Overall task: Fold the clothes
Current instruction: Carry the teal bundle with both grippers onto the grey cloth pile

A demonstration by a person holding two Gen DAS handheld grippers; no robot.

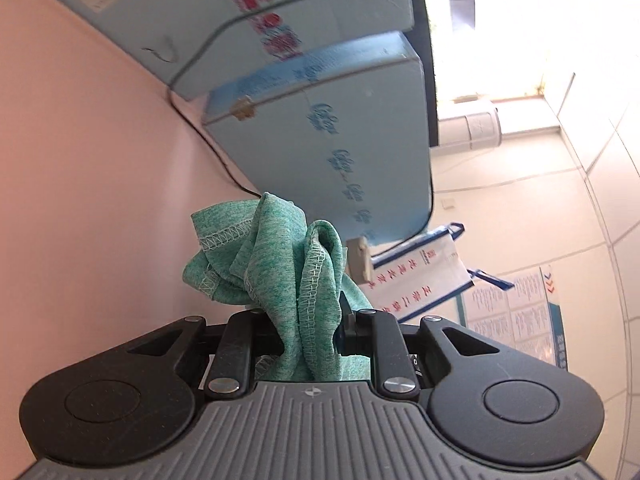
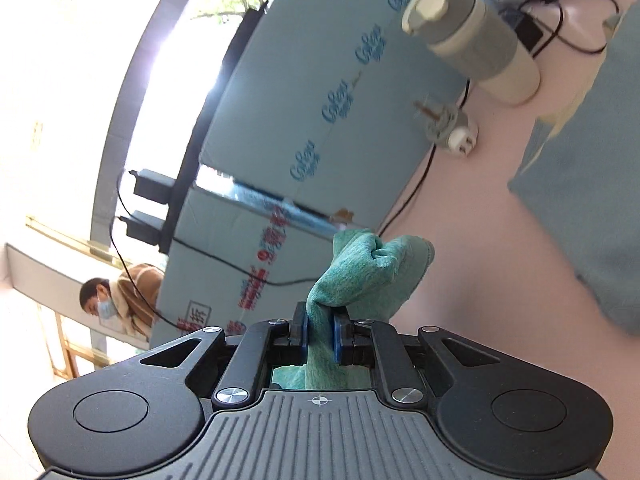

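Note:
A green heathered garment (image 1: pixel 276 264) with white overlock stitching bunches up between the jaws of my left gripper (image 1: pixel 306 320), which is shut on it above the pink table (image 1: pixel 80 160). The cloth covers the fingertips there. In the right wrist view, another bunch of the same green garment (image 2: pixel 368 272) sticks out past my right gripper (image 2: pixel 320 332), whose blue pads (image 2: pixel 338 336) pinch the fabric. Both views are rolled sideways and lifted off the table.
Light blue foam boards (image 1: pixel 340 120) (image 2: pixel 320 100) stand along the table's far edge, with a black cable (image 1: pixel 208 136) in front. A grey tumbler (image 2: pixel 476 36), a white plug (image 2: pixel 460 136) and a blue cloth (image 2: pixel 592 184) lie on the table. A person (image 2: pixel 120 300) stands behind.

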